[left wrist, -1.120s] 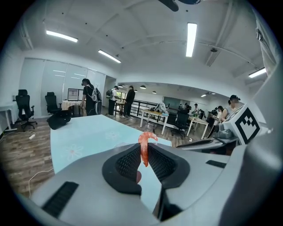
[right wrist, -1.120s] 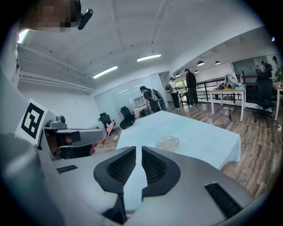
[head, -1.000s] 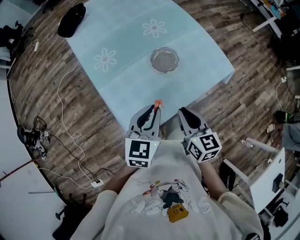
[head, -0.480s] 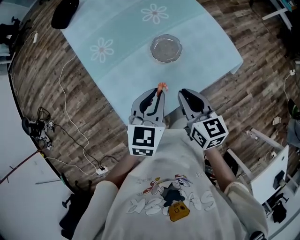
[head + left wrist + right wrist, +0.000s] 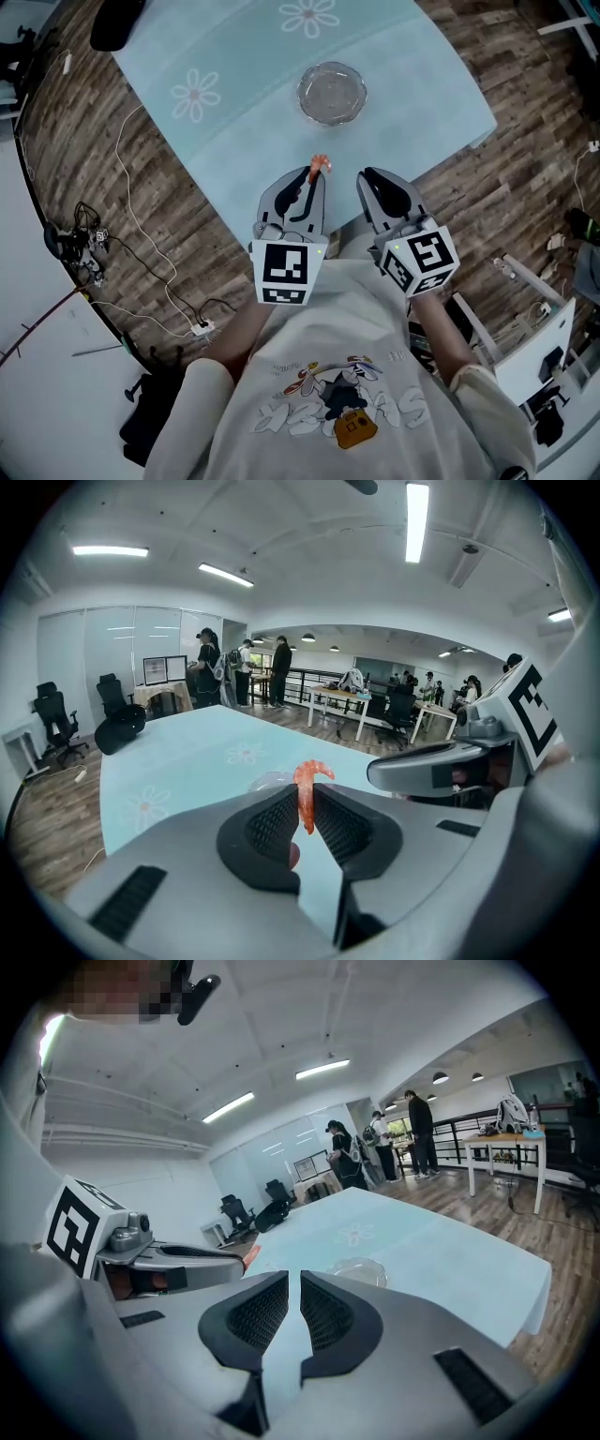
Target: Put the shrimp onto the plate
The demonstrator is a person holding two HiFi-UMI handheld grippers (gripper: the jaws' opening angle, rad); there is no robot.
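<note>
Shrimp (image 5: pixel 307 794) pinched between left gripper (image 5: pixel 305 822) fingers | right gripper (image 5: pixel 293 1307) fingers nearly touching, empty | step: carry; next: reach plate (image 5: pixel 331 92) ahead, release.

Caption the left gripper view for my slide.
Left gripper pinching a shrimp, glass plate ahead on the blue tablecloth.

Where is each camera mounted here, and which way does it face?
Head view: on the person's head, steeply down on table, plate, left gripper, right gripper, sweatshirt.
Left gripper view: rides left gripper, along jaws shut on shrimp, across table.
Right gripper view: rides right gripper, along empty jaws nearly together.
Shared: both gripper views show the plate and the other gripper.
</note>
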